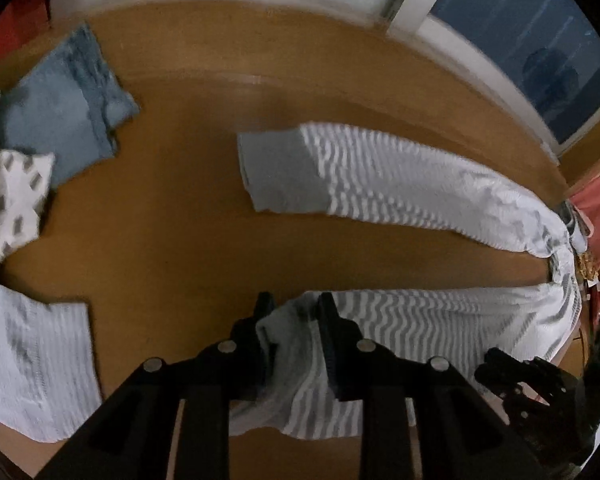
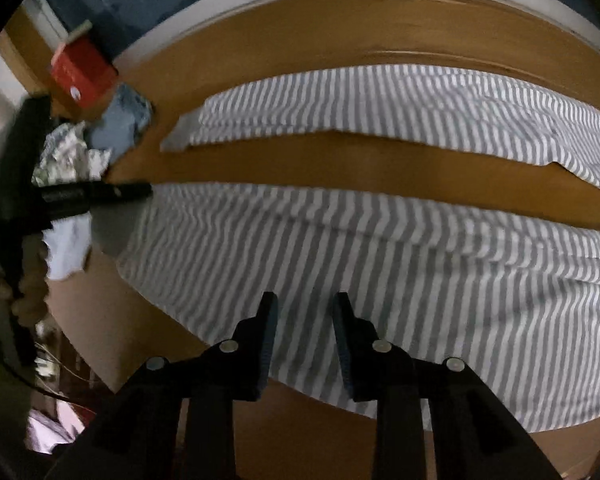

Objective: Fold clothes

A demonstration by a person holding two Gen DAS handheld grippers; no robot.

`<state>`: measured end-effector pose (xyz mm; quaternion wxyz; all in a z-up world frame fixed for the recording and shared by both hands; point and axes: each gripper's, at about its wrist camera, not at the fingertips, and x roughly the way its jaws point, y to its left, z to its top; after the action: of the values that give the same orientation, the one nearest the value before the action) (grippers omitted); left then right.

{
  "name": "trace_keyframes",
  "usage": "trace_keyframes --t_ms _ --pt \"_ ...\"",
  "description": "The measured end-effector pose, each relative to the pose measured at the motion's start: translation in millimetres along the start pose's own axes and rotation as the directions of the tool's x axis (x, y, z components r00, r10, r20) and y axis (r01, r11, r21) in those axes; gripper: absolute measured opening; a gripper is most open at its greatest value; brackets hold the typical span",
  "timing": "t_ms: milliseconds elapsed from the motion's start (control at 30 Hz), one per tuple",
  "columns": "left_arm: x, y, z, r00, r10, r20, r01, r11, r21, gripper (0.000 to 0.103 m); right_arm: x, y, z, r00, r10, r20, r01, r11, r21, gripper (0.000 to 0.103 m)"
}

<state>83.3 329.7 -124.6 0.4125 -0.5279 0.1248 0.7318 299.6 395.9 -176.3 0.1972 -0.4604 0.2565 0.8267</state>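
1. While your left claw [image 1: 296,312] stands over the near edge of the surface [image 1: 180,220], grey cuff [image 1: 284,332] cloth is bunched between its two fingers. The jaws are only a little apart and appear to pinch it.
2. Your right claw [image 2: 306,308] is part-way open and empty. Striped cloth lies below and beyond its tips, and nothing sits between the fingers.
3. The striped trousers [image 1: 420,184] lie spread on the surface with both legs side by side.
   - The far leg [image 2: 380,104] is flat, well apart from both claws.
   - The near leg [image 2: 360,260] runs directly under your right claw.
   - A bare strip of surface separates the two legs.
4. Deciding relation: the long axis of the garment runs across both views, cuffs to the left and waist to the right.
   - Your left hand is at the cuff end.
   - Your right hand is nearer the wide waist end.
   - The far leg lies ahead of both claws, across the bare strip.
5. Judgement: a fold of the near leg onto the far leg would need a hold at both ends of this axis. Only the cuff end looks secured.
6. Clutter on the left of the surface sits clear of the trousers:
   - a folded blue cloth [image 1: 60,120];
   - a patterned white cloth [image 1: 12,192];
   - a red box [image 2: 84,72].
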Motion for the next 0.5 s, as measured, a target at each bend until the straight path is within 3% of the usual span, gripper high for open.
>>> trace_keyframes --t_ms 100,167,333,500 --pt "-25.2 7.4 -6.6 0.996 0.035 0.085 -0.036 0.999 0.020 0.022 1.0 6.8 -9.3 1.000 -0.018 0.014 0.018 1.000 -0.018 0.029" --pt "-37.2 16.4 -9.4 0.993 0.061 0.101 -0.062 0.998 0.013 0.021 -0.7 9.0 -16.2 1.000 -0.024 0.017 0.024 0.999 -0.031 0.029" --pt "-45.1 7.1 -30.5 0.997 0.021 0.072 -0.027 0.996 0.089 0.020 -7.7 17.4 -28.5 1.000 -0.025 0.002 0.025 0.998 -0.063 0.029" --pt "-13.0 -23.8 -57.8 1.000 -0.018 -0.014 0.020 0.984 0.177 0.020 -23.5 -0.6 -25.3 0.996 -0.048 0.079 0.045 0.998 0.033 0.027"
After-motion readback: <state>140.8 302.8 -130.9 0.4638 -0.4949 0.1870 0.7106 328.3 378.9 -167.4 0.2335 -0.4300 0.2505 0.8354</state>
